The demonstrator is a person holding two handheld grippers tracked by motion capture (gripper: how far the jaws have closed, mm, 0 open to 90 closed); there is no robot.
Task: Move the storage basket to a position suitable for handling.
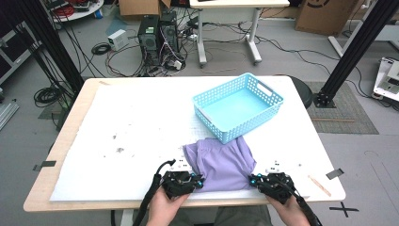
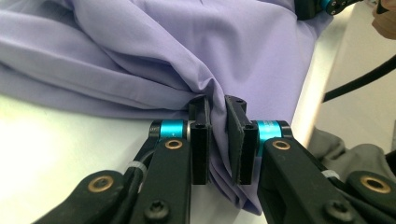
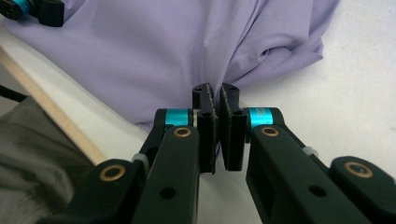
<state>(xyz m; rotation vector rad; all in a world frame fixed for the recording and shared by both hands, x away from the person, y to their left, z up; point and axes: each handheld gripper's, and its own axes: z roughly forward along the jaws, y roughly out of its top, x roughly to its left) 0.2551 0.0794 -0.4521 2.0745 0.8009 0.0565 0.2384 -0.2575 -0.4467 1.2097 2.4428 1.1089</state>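
Presently, a crumpled lilac fabric garment lies at the near edge of the white-covered bench, just in front of a light-blue perforated plastic basket that stands empty. The left gripper is clenched on a bunched fold at the garment's near-left corner; the right gripper is clenched on a thin fold at its near-right corner. Judged from this, both grasps are secured, while lifting, folding or any transfer to the basket remains to be done. The garment's type, its far hem against the basket wall, and the depth of cloth between the right gripper's jaws are hard to make out.
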